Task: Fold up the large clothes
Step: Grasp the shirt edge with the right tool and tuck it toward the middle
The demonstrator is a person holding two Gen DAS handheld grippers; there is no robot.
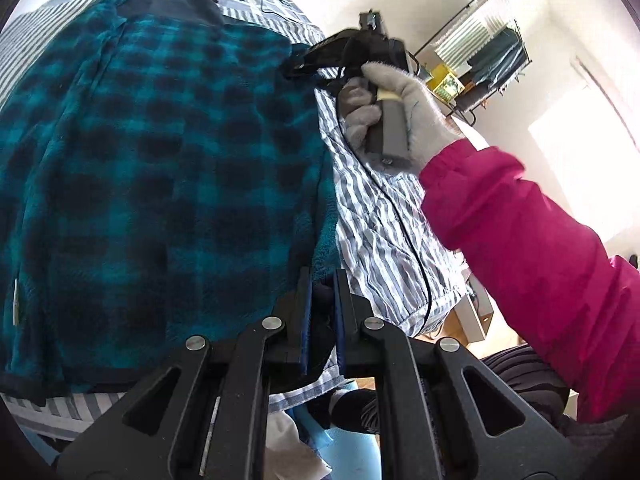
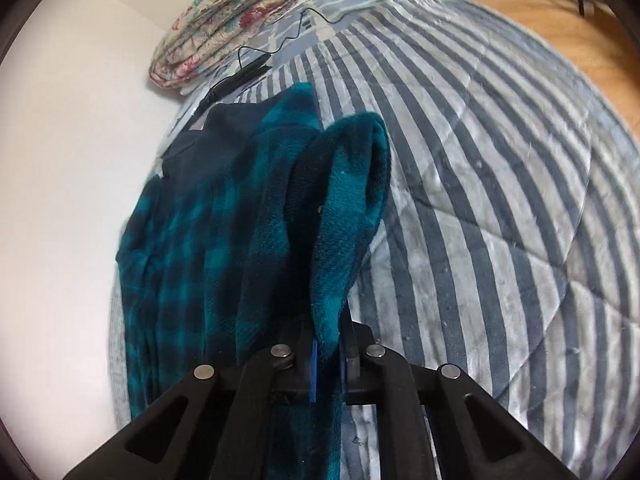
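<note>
Fleece in teal and dark-blue plaid, a large garment (image 1: pixel 152 152), fills most of the left wrist view, spread flat over a bed with a blue-and-white striped quilt (image 1: pixel 384 232). At the bottom of that view the left gripper (image 1: pixel 322 304) has its fingers (image 1: pixel 304 312) drawn narrow, pinching the near right edge of the garment where a dark hem fold sits between the blue pads. Farther up, a hand in a grey glove (image 1: pixel 400 108) with a pink sleeve (image 1: pixel 532 216) grips the handle of the right gripper (image 1: pixel 304 65), whose black fingers reach to the garment's upper right edge; from this angle the tips are too small to read. A black cable (image 1: pixel 416 248) trails from that tool down across the quilt. A wire rack (image 1: pixel 480 48) stands against the wall behind. In the right wrist view the right gripper (image 2: pixel 328 350) is closed tight on a raised fold of the garment (image 2: pixel 224 240): teal cloth rises in a peaked loop from between the fingers (image 2: pixel 310 364) and falls away to the left, where the rest of the garment lies along the wall side of the bed. The striped quilt (image 2: pixel 480 200) stretches bare to the right. Beyond the garment's dark collar lie a black cord (image 2: pixel 248 68) and a folded floral blanket (image 2: pixel 232 20). Wooden floor (image 2: pixel 560 20) shows at the upper right.
</note>
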